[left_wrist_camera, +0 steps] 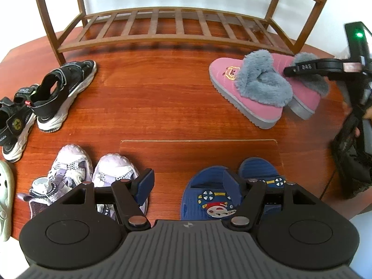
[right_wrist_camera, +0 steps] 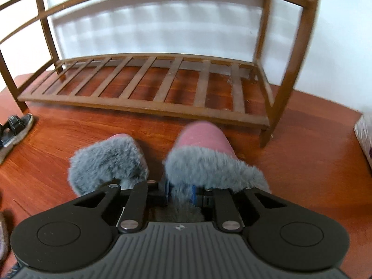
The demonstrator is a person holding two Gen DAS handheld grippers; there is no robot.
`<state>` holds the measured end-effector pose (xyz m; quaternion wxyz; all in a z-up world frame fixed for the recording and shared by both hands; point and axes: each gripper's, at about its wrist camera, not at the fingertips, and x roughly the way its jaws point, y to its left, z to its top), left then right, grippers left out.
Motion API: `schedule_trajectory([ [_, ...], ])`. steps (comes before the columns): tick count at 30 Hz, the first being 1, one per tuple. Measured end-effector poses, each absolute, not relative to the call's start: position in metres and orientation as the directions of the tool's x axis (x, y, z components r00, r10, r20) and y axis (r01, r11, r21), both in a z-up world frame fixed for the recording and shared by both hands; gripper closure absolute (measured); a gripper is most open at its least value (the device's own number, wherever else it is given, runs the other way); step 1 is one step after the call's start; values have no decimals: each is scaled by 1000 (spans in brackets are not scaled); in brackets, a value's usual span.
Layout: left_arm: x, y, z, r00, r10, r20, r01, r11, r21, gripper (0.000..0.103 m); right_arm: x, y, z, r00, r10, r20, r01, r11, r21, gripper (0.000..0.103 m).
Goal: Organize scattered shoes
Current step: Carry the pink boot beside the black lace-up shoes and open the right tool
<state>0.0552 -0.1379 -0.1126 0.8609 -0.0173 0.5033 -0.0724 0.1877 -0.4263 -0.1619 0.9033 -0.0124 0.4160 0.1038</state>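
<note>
A pair of pink slippers with grey fur cuffs stands on the red-brown wooden surface in front of the brown slatted shoe rack (left_wrist_camera: pixel 162 25). In the right wrist view my right gripper (right_wrist_camera: pixel 179 189) is shut on the fur cuff of the right pink slipper (right_wrist_camera: pixel 202 139), with fur squeezed between its blue pads. The left pink slipper (right_wrist_camera: pixel 109 160) stands free beside it. The left wrist view shows one of that gripper's fingers (left_wrist_camera: pixel 309 66) reaching into the same slipper (left_wrist_camera: pixel 307 93). My left gripper (left_wrist_camera: pixel 188 183) hangs open and empty above the lilac sneakers (left_wrist_camera: pixel 69 169) and blue slippers (left_wrist_camera: pixel 204 186).
Two black sandals (left_wrist_camera: pixel 60 93) with white soles lie at the left, and a pale green clog (left_wrist_camera: pixel 4 197) shows at the left edge. The rack's bottom shelf (right_wrist_camera: pixel 139 79) holds nothing. A hand in a black lace sleeve (left_wrist_camera: pixel 353 139) is at the right. A white object (right_wrist_camera: pixel 365 134) sits far right.
</note>
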Motion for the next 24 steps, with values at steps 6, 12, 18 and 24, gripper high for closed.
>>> schedule_trajectory([
  [6, 55, -142, -106, 484, -177, -857, 165, 980, -109, 35, 126, -443, -142, 635, 161, -756, -150, 985, 84, 85],
  [12, 55, -152, -106, 479, -244, -843, 256, 958, -132, 35, 68, -456, -141, 612, 132, -780, -99, 991, 91, 85],
  [18, 50, -166, -105, 466, -296, -834, 341, 930, -139, 35, 13, -464, -157, 576, 68, -815, -15, 997, 72, 85],
  [24, 55, -184, -105, 473, -278, -836, 346, 931, -114, 35, -19, -474, -176, 551, 21, -835, -16, 1000, 14, 85],
])
